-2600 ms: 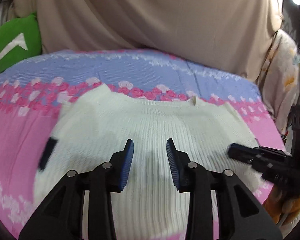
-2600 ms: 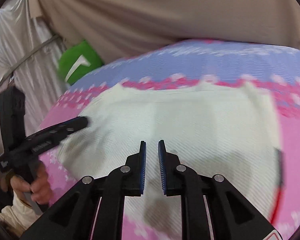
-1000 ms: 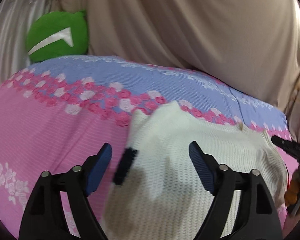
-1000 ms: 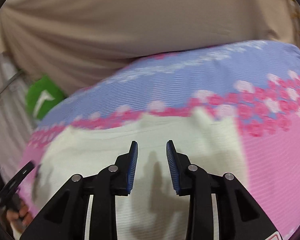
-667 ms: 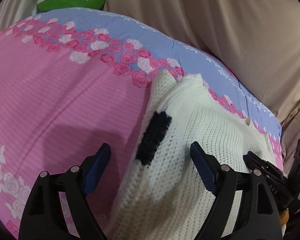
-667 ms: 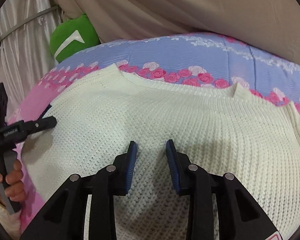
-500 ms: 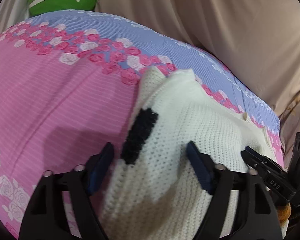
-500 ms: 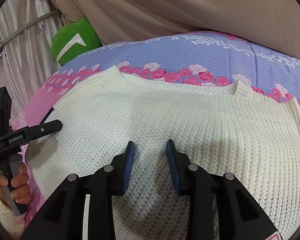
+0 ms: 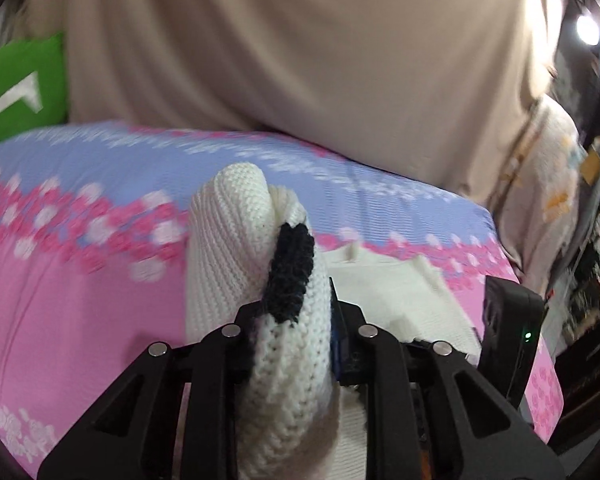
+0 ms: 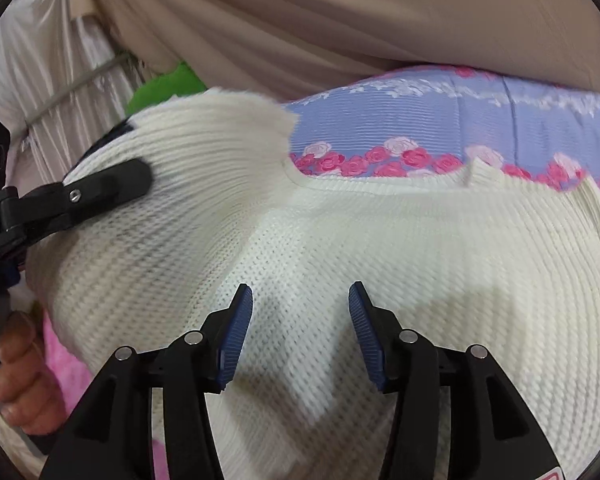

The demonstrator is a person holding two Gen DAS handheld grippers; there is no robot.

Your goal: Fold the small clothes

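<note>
Pink-blue floral bedsheet (image 9: 80, 280); beige curtain (image 9: 300, 60) behind; green cushion (image 9: 20, 88) left.

One sweater (image 10: 380, 248), two tools, one green cushion (image 9: 16, 88).

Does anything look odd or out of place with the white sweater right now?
Nothing is damaged. The white sweater lies on the bedspread, its left side bunched and lifted in the left gripper; the right gripper hovers open.

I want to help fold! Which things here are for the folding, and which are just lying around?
For the folding:
- white knit sweater
- left gripper, shut on the sweater's edge
- right gripper, open above the sweater

Just lying around:
- green cushion
- beige curtain
- flowery bedspread, only what the sweater lies on
</note>
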